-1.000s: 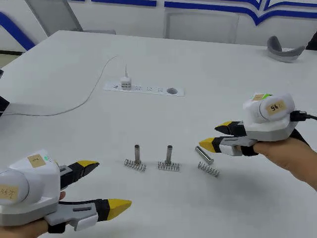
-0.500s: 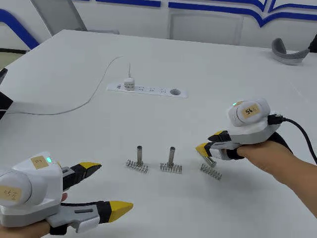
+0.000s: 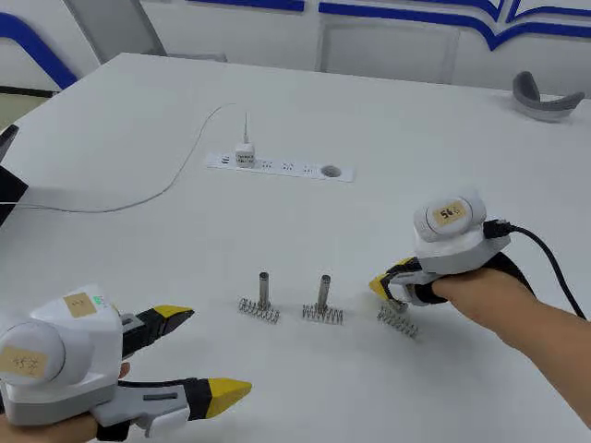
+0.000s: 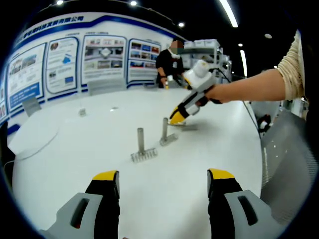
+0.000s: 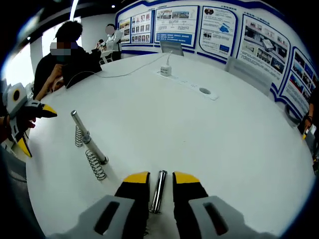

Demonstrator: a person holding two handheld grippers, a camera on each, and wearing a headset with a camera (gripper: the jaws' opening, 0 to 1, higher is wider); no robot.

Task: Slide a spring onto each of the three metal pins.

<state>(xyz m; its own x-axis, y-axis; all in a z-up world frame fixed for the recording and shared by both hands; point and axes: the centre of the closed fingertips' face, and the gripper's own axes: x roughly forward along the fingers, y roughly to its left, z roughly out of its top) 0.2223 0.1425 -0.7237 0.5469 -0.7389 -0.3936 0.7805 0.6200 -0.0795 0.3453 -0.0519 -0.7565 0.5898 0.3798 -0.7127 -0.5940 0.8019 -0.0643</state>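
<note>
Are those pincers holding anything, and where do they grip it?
The right gripper clasps the lying metal pin along its shaft; the left gripper holds nothing.

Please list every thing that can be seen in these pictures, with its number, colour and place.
table: one, white, under everything.
power strip: one, white, far middle, holding a white charger.
cable: one, pale, far left.
upright pins: two, grey, table middle.
lying pin: one, grey, between the right gripper's jaws.
springs: three, grey, lying beside the pins.
curved band: one, grey, far right.
people: at least two, dark and light tops, beyond the table.
left gripper: one, white, black, yellow, near left, open.
right gripper: one, same colours, around the lying pin.
</note>
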